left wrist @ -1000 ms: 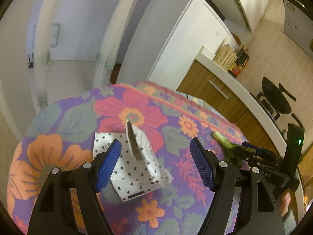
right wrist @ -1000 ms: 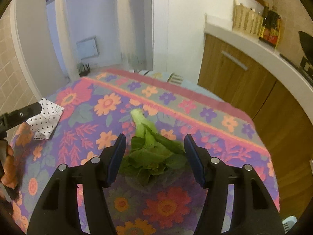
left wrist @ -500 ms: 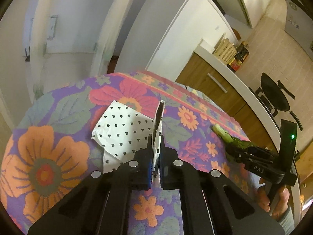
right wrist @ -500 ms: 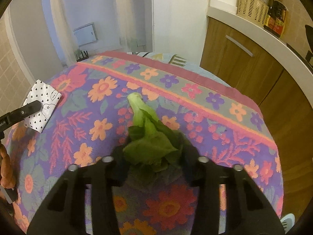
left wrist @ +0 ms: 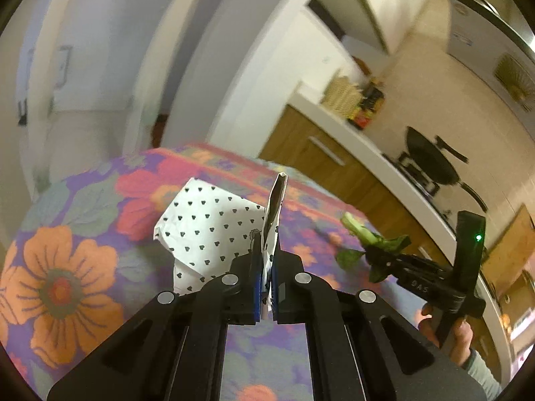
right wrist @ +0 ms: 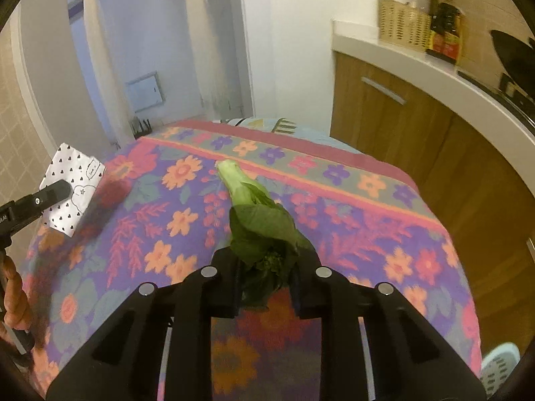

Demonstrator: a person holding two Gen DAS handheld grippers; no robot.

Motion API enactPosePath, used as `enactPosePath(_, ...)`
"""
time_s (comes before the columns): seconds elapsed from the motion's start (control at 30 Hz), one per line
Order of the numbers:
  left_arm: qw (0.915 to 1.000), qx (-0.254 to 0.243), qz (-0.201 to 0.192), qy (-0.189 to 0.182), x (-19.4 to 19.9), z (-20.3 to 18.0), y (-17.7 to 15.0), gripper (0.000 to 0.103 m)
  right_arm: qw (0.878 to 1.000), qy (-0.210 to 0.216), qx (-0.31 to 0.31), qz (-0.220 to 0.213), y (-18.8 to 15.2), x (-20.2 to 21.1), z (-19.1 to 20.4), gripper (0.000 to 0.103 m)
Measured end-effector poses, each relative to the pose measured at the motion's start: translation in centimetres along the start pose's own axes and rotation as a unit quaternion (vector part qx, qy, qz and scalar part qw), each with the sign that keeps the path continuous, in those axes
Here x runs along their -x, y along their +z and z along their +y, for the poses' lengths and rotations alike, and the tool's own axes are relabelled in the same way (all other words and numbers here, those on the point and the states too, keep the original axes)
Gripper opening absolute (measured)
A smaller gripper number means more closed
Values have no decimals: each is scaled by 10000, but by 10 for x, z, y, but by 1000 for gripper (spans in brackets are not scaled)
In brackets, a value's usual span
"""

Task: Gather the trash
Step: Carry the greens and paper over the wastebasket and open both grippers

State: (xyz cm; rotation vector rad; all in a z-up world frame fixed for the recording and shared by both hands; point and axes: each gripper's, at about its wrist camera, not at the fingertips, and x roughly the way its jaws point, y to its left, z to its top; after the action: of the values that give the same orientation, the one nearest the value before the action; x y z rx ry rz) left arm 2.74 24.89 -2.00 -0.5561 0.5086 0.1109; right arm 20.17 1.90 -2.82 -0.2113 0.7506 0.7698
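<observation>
Trash, two pieces: heart-print paper pinched at its upright fold by the left gripper – fingers together on it, paper lifted over the flowered cloth. Leafy green stalk clamped in the right gripper, whose fingers have just been closing – above the desk.

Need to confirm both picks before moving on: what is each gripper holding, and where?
Left gripper pinches the heart-print paper by its upright fold. Right gripper clamps the leafy green vegetable at its leaf end.
</observation>
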Motion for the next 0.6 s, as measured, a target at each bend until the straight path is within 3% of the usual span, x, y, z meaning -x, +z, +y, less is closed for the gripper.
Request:
enactPosePath(0.37, 9954, -561, 120, -770, 8, -97, -16, 2, 9943, -322, -710, -731, -45, 116, -36, 19)
enactPosePath(0.6, 9845, -1222, 341, -1215, 3, -175, -39, 2, 9814, -741, -1477, -976, -95, 180, -74, 19)
